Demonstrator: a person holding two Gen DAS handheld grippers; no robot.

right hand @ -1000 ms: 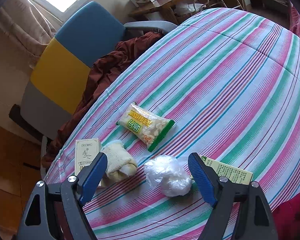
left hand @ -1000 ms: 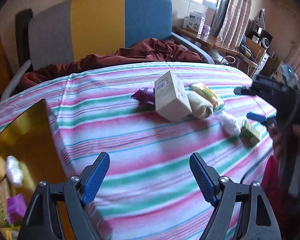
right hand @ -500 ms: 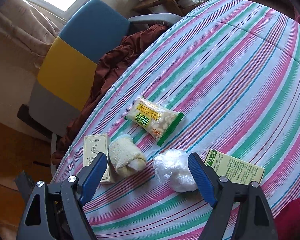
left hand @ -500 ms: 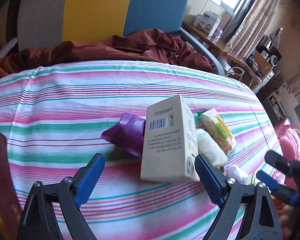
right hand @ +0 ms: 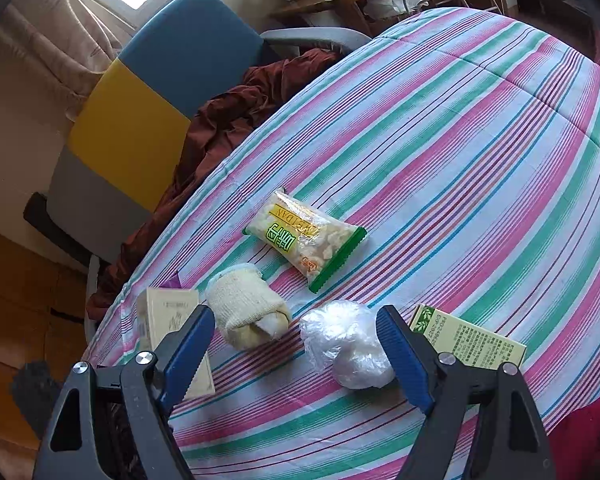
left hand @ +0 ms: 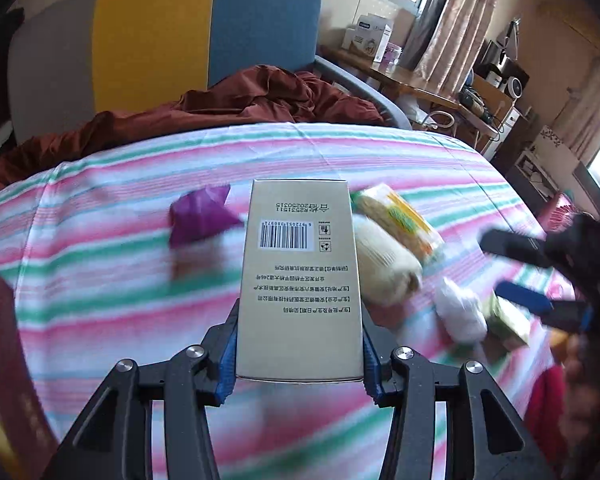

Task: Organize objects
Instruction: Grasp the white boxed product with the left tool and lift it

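- Left wrist view: the left gripper (left hand: 299, 356) has just been closing, and its blue pads now press both long sides of the beige box (left hand: 300, 280), which stands between them with its barcode face up.
- The box sits over the striped bedspread (left hand: 112, 280); whether its underside touches the cloth I cannot tell.
- Left of the box lies a purple packet (left hand: 199, 216), blurred.
- Right of the box, a cream rolled cloth (left hand: 384, 264) lies just beside it, with a yellow-green snack bag (left hand: 400, 216) behind that.
- Further right of the box are a white plastic bundle (left hand: 460, 312) and a green carton (left hand: 508, 320), both smeared by motion.
- The right gripper (left hand: 516, 272) reaches in from the right edge, above the green carton.
- Beyond the box a rust-red blanket (left hand: 236, 108) is heaped at the bed's edge, in front of a yellow and blue chair (left hand: 204, 28).
- Right wrist view: the right gripper (right hand: 296, 352) stands wide apart and holds nothing.
- The plastic bundle (right hand: 346, 350) lies between its pads, nearer the right one; no pad presses it.
- Left of the bundle is the rolled cloth (right hand: 246, 308), then the beige box (right hand: 168, 316), partly hidden behind the left finger.
- Behind the bundle lies the snack bag (right hand: 304, 240); right of it, behind the right finger, the green carton (right hand: 472, 340).
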